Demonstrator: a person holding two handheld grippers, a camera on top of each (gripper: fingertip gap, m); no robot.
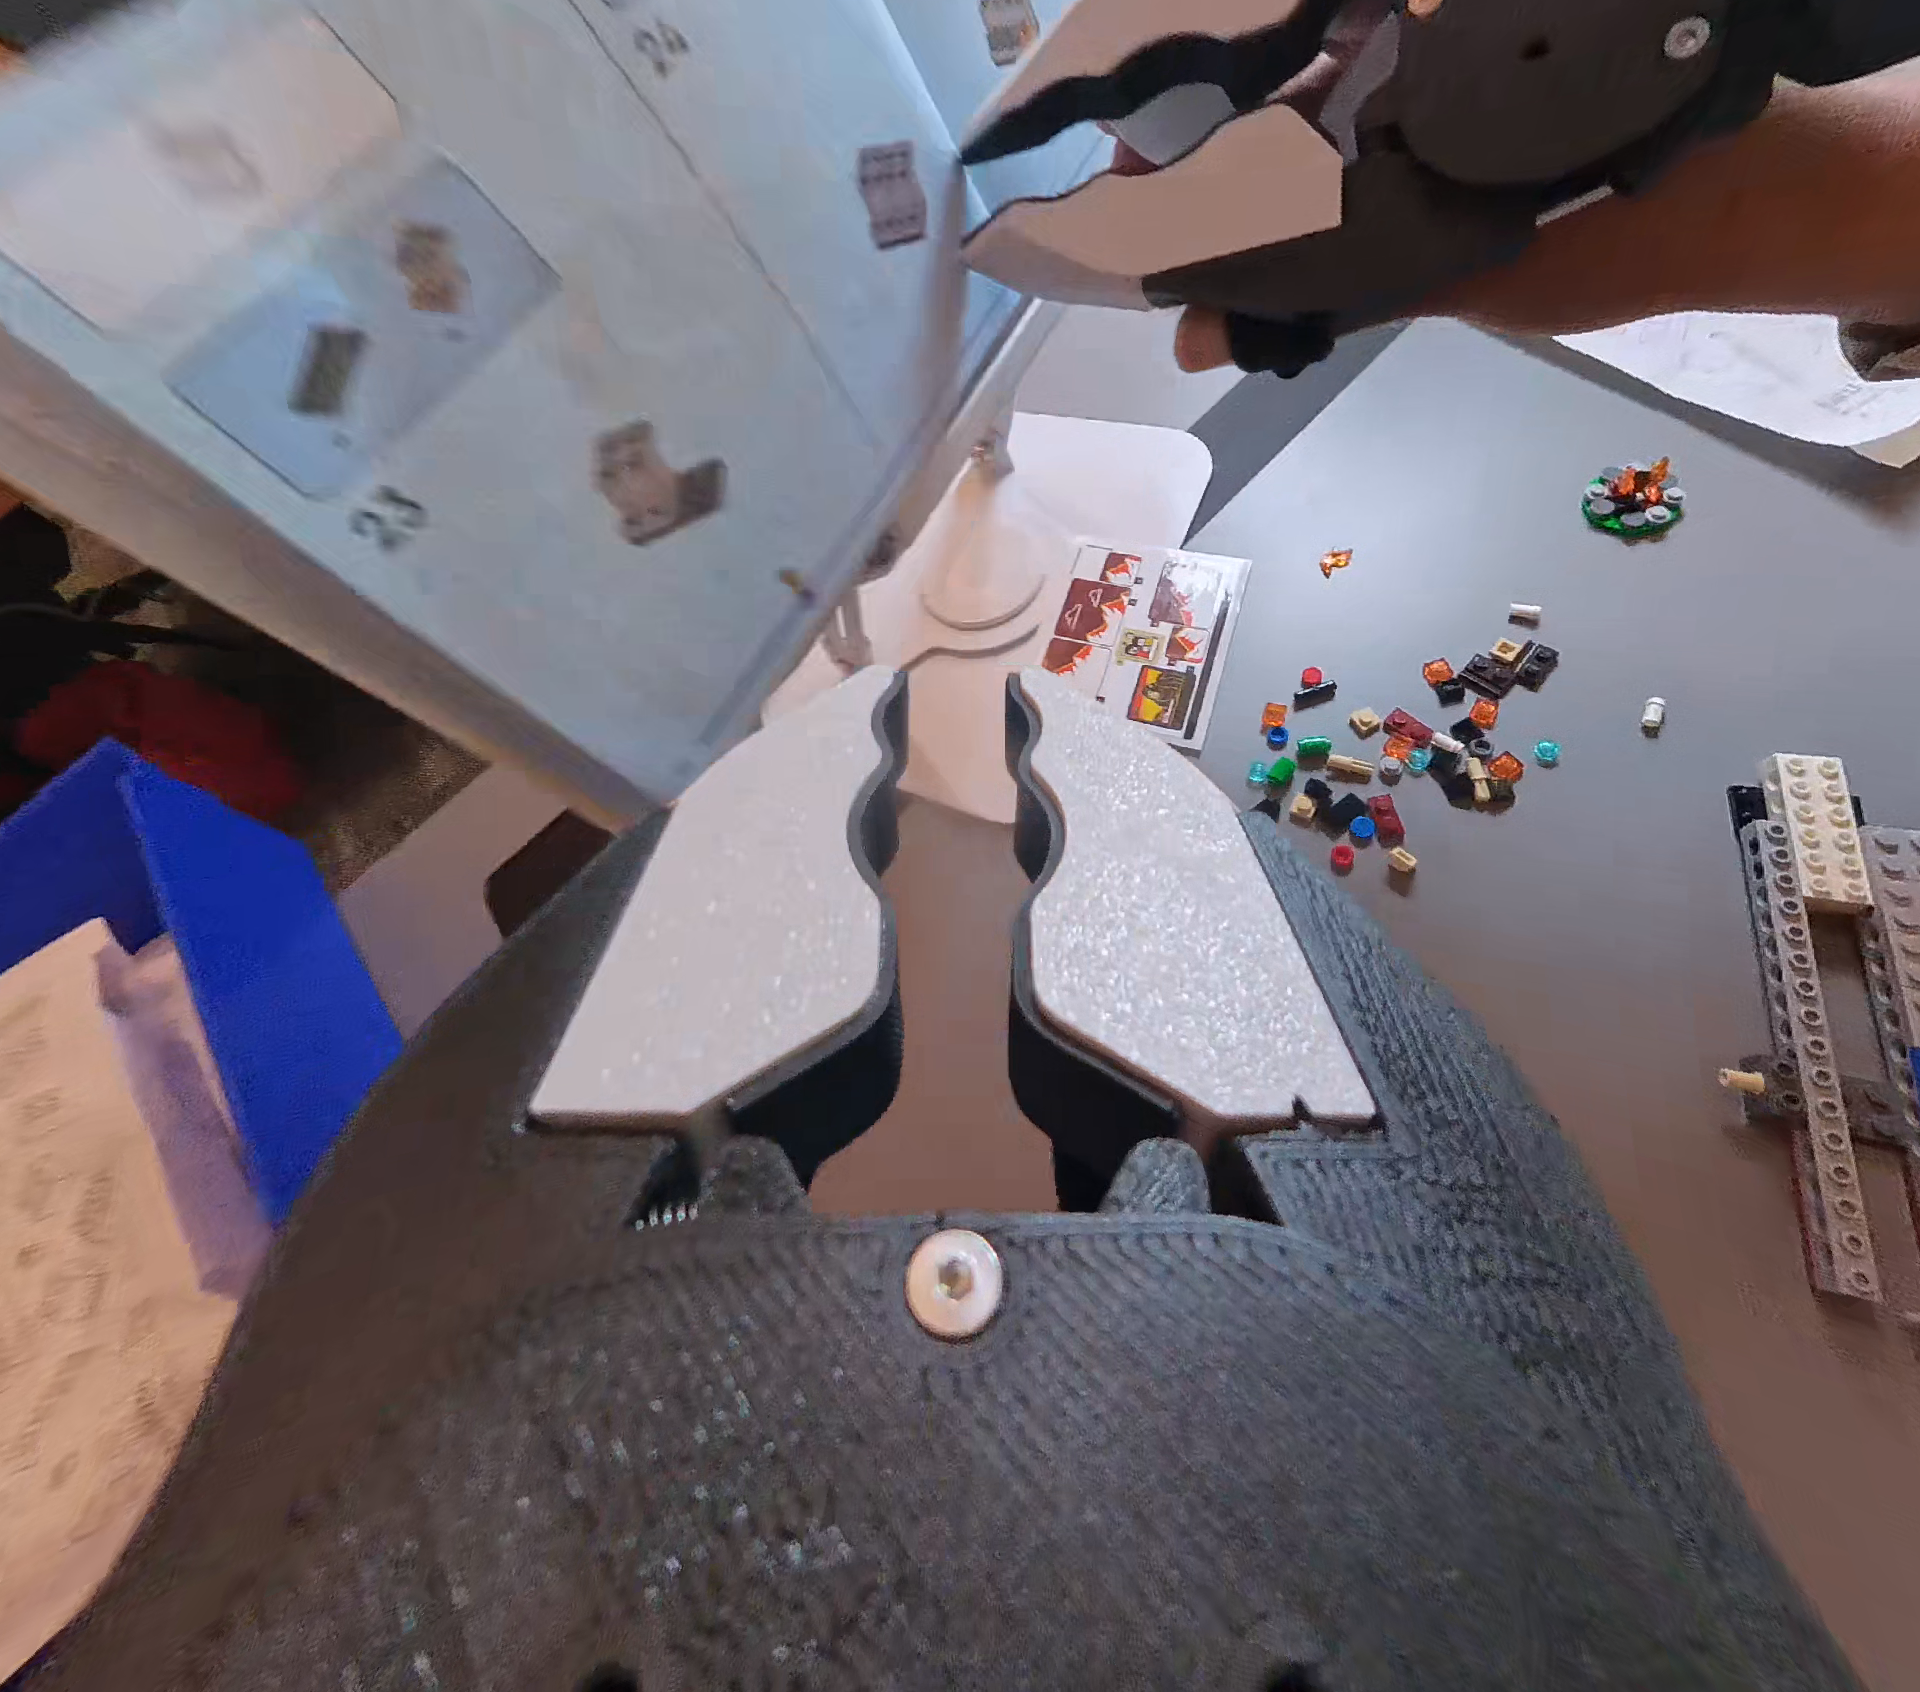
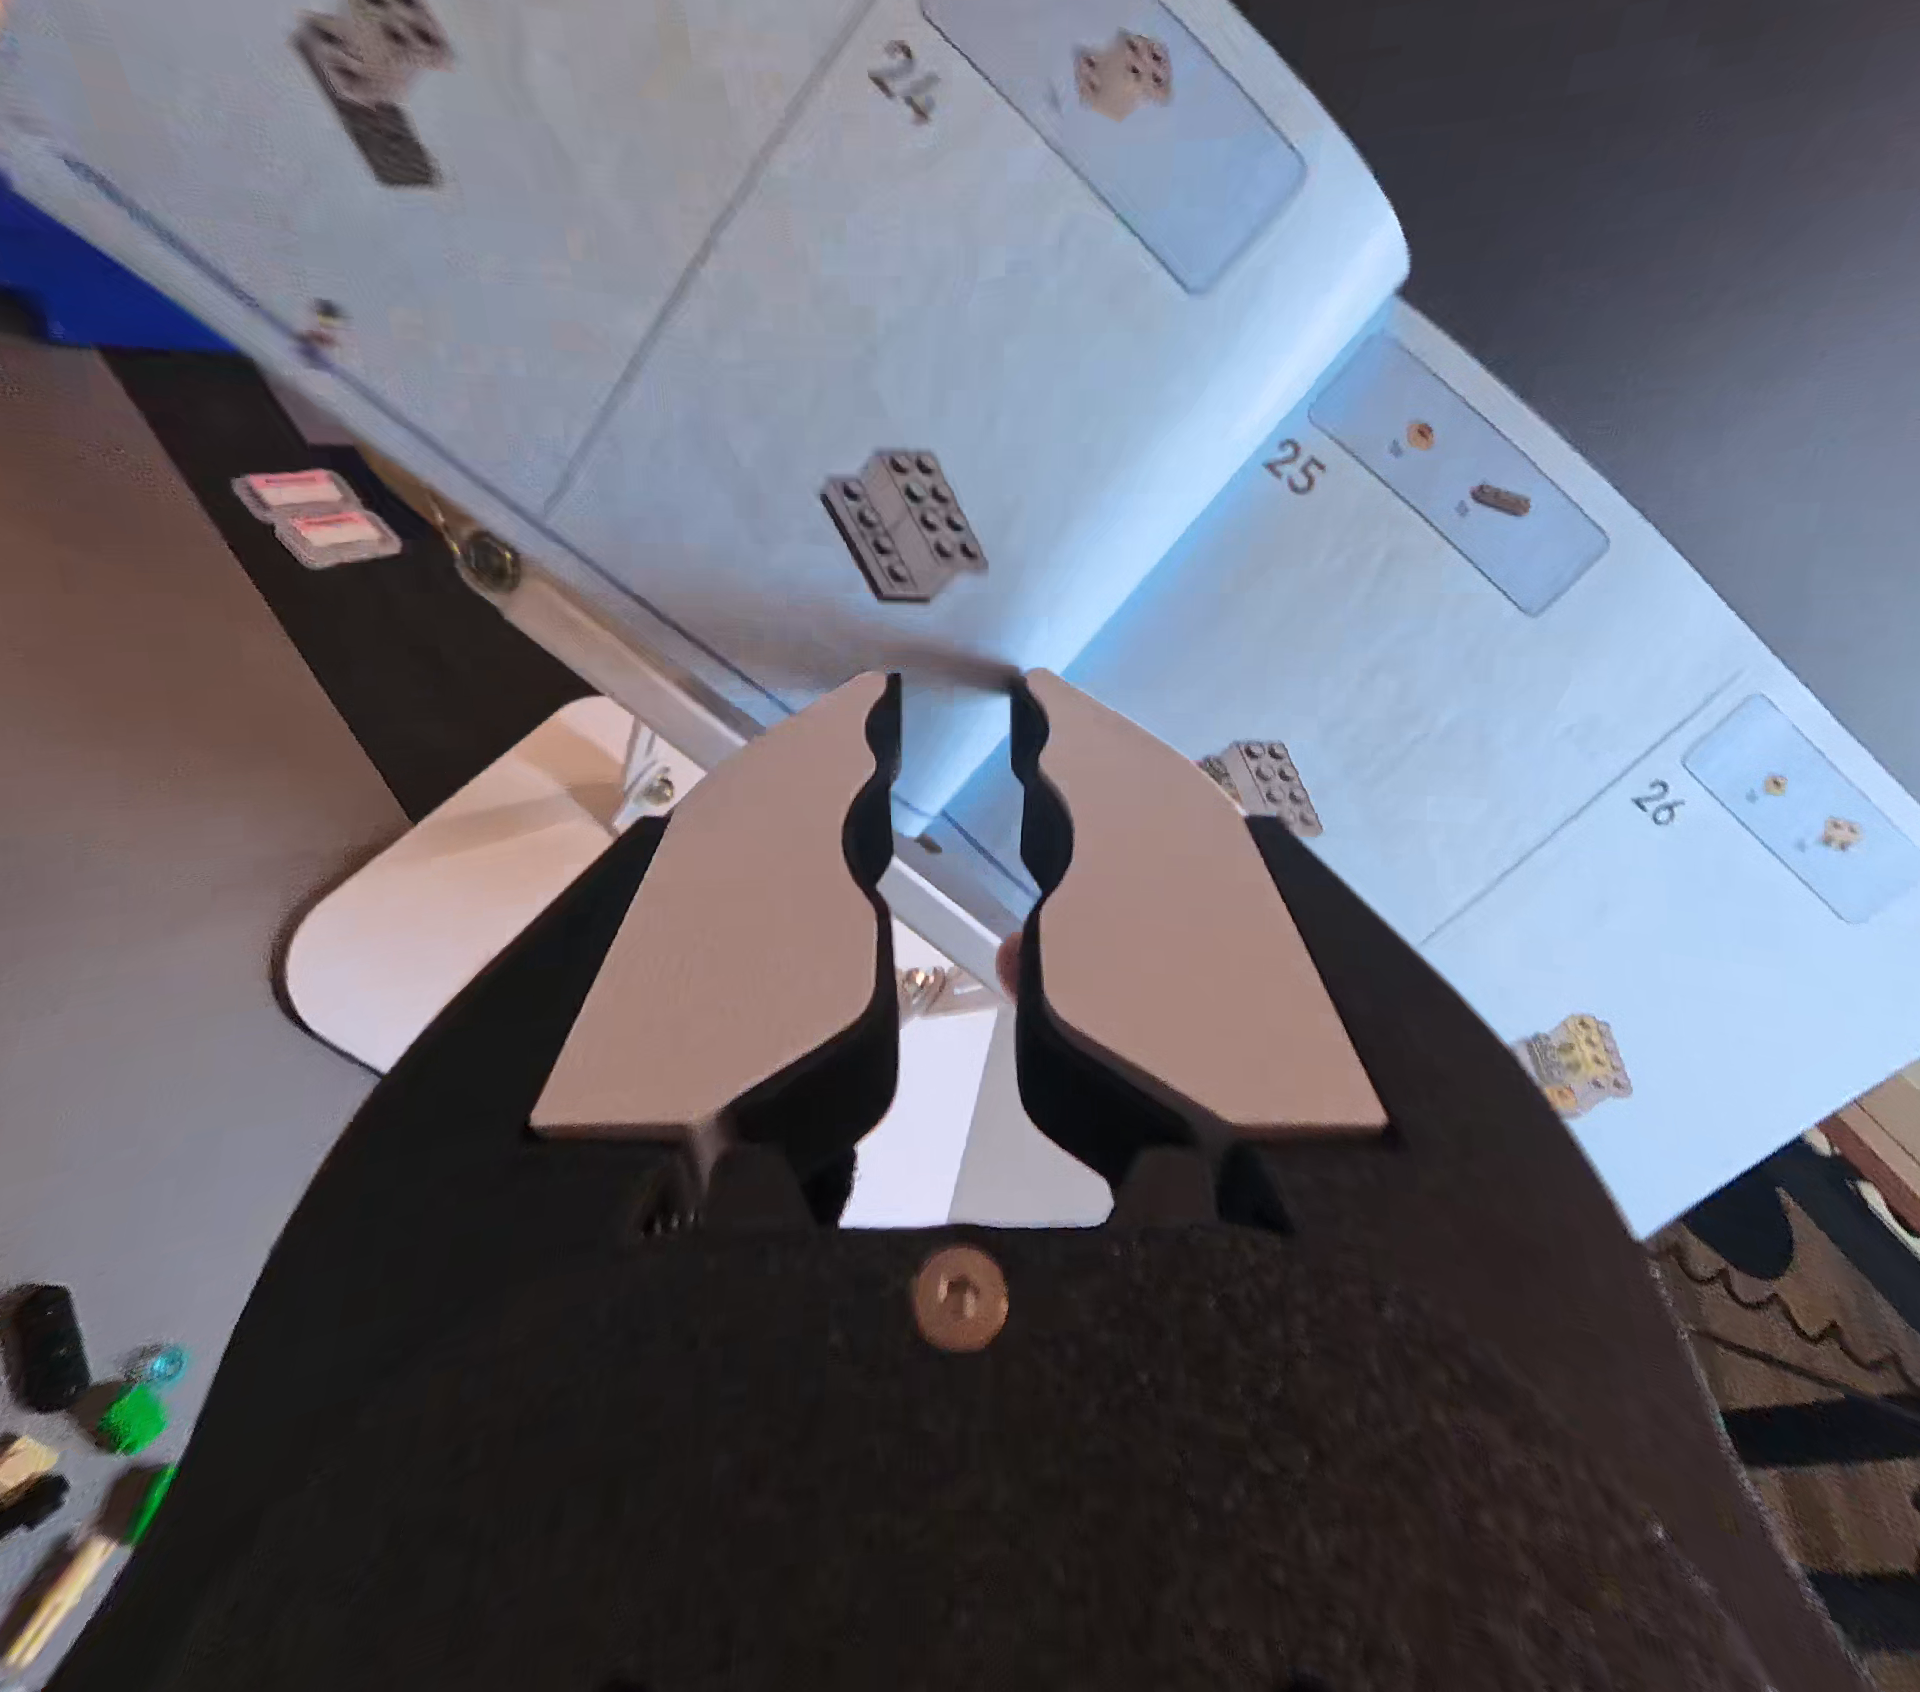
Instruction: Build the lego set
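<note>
Right claw [image 2: 956, 686] parted narrowly around a thin, floppy page edge of the propped instruction booklet [image 2: 831, 312]; best pinched lightly at the corner. Left claw [image 1: 956, 686] narrow, empty. Loose bricks [image 1: 1392, 759] scattered on the desk [image 1: 1558, 967].

Dark table [image 1: 1558, 967] with loose bricks [image 1: 1392, 759], sticker sheet [image 1: 1153, 645].

1. Printed step numbers, one per panel, stand on the open pages of the instruction booklet [image 2: 727, 292], beyond and to both sides of the right gripper [image 2: 956, 686] fingertips.
2. The sticker sheet [image 1: 1153, 645], just right of the left gripper [image 1: 956, 686] fingertips, carries print too small to read.
3. Two small pink-labelled tabs [image 2: 317, 515], far left of the right fingers, are blurred.
</note>
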